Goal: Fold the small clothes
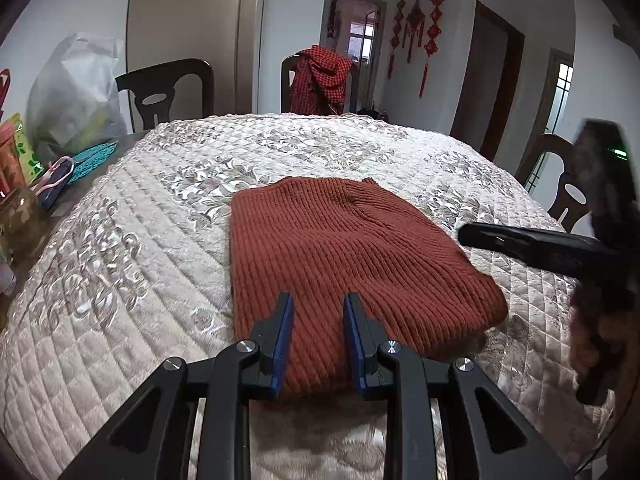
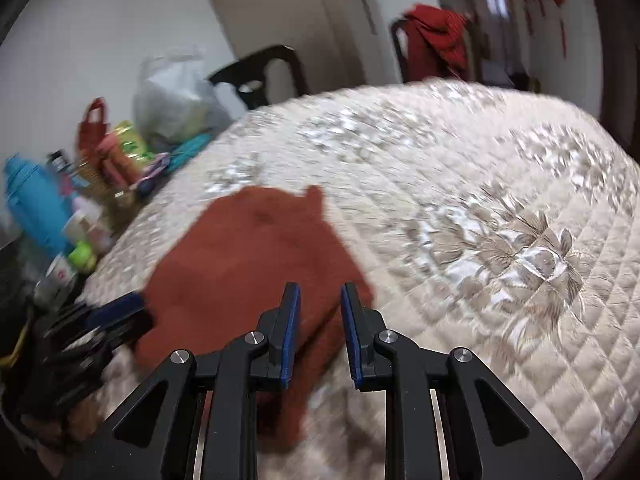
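Observation:
A rust-red knitted sweater (image 1: 344,252) lies folded into a compact rectangle on the quilted cream table cover (image 1: 140,280). My left gripper (image 1: 319,298) hovers over the sweater's near edge, open, with nothing between the blue pads. To the right, a black finger of the right gripper (image 1: 520,244) reaches in beside the sweater's right side. The right wrist view is motion-blurred. There the right gripper (image 2: 320,288) stands open over the near right corner of the sweater (image 2: 248,264), holding nothing. The left gripper (image 2: 116,312) shows as a dark blur at the sweater's left.
Clutter lines the table's left edge: a white plastic bag (image 1: 76,92), a glass jar (image 1: 20,212), a blue bottle (image 2: 36,204) and packets. Dark wooden chairs (image 1: 168,92) ring the table; one holds a red checked garment (image 1: 320,80). The table cover (image 2: 480,200) stretches far right.

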{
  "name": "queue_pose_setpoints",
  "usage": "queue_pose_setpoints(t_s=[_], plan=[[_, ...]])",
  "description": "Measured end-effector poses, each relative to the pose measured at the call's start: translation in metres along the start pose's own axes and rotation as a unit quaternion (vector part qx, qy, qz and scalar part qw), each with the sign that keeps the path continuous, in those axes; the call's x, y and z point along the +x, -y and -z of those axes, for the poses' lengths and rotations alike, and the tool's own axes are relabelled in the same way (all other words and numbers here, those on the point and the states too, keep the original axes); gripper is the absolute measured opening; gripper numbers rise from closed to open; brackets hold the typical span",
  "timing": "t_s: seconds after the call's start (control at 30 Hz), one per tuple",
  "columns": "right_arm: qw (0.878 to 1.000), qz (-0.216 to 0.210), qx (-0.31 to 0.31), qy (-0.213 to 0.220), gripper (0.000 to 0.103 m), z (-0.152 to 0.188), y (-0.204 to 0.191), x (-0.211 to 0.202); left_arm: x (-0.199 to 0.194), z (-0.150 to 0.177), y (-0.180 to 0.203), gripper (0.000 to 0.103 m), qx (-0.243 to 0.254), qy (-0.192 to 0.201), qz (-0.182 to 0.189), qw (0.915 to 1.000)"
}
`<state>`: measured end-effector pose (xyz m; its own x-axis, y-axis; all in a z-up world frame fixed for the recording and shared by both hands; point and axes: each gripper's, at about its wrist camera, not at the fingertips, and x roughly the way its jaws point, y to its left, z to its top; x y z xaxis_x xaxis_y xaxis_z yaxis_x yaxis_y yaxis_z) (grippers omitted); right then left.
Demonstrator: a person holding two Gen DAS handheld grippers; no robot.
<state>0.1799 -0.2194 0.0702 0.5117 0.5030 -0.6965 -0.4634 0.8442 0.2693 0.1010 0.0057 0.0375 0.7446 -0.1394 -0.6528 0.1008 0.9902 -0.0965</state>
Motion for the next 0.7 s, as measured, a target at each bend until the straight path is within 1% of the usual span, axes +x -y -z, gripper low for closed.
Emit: queue_pose_setpoints(t_s=[0.1, 0.17, 0.2, 0.27, 0.43, 0.53, 0.7], plan=[[0.999, -0.017, -0.04, 0.004, 0.022, 0.018, -0.025, -0.018, -0.007, 0.006, 0.0, 0.028, -0.001, 0.003, -0.007, 1.0], [0.998, -0.022, -0.062, -0.001, 0.021, 0.031, -0.034, -0.021, -0.01, 0.009, 0.0, 0.028, -0.001, 0.005, -0.009, 0.9999], [0.997, -0.017, -0.069, -0.007, 0.021, 0.034, -0.037, -0.017, -0.01, 0.011, -0.001, 0.028, 0.0, 0.005, -0.009, 0.9999], [0.996, 0.012, -0.083, -0.023, 0.021, 0.043, -0.036, -0.007, -0.009, 0.014, -0.001, 0.029, 0.001, 0.004, -0.01, 0.9999], [0.998, 0.002, -0.062, -0.022, 0.022, 0.05, -0.023, -0.009, -0.011, 0.016, -0.002, 0.029, 0.0, 0.007, -0.011, 0.9999], [0.997, 0.007, -0.07, -0.021, 0.022, 0.053, -0.026, -0.013, -0.012, 0.017, -0.003, 0.03, -0.002, 0.007, -0.012, 0.9999], [0.997, 0.011, -0.076, -0.022, 0.022, 0.062, -0.03, -0.023, -0.018, 0.024, -0.002, 0.035, 0.001, 0.004, -0.019, 0.9998]])
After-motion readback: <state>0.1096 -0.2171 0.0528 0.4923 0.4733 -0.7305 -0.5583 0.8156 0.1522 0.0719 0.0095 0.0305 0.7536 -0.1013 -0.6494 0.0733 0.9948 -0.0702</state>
